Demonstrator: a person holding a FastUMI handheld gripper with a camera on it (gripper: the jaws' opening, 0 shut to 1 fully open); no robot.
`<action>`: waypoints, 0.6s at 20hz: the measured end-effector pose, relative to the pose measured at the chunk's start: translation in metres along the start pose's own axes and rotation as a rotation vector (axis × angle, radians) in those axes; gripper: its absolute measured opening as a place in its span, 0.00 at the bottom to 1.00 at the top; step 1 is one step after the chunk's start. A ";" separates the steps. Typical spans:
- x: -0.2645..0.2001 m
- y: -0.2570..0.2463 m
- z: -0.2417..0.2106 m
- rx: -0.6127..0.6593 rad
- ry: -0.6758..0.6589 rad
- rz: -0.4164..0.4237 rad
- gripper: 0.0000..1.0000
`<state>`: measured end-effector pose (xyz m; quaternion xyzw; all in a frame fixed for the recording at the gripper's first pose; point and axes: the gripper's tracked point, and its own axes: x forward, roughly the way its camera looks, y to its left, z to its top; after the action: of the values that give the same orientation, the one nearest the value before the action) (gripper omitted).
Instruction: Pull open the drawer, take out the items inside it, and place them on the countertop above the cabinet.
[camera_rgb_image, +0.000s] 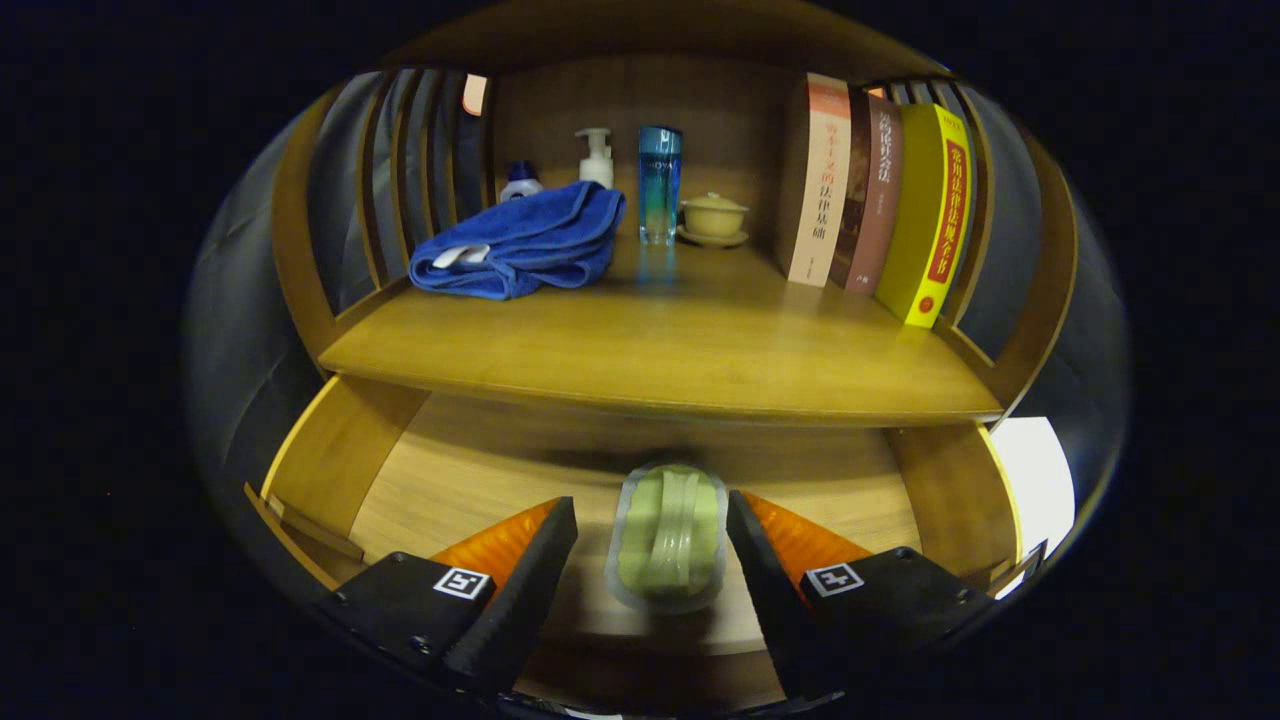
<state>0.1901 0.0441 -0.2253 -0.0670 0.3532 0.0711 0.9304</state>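
Observation:
The wooden drawer (340, 470) stands pulled open below the countertop (660, 350). On the drawer floor lies a pale green item in a clear wrapper (670, 535). My gripper (655, 515) is open, its two fingers on either side of that green item with a small gap on each side, neither finger pressing on it. The item's far end lies in the shadow under the countertop's front edge.
On the countertop lie a folded blue towel (525, 240), a small white-and-blue bottle (520, 182), a pump bottle (597, 157), a tall blue bottle (659, 185), a lidded yellow cup on a saucer (713, 217) and three upright books (880, 200). Slatted side rails bound the shelf.

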 end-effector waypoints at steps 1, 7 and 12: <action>0.005 -0.003 -0.003 -0.007 0.017 -0.012 0.99; 0.023 -0.013 -0.013 -0.008 0.098 -0.046 0.91; 0.029 -0.012 -0.031 -0.021 0.188 -0.033 0.74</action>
<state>0.1941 0.0292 -0.2667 -0.0889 0.4371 0.0529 0.8934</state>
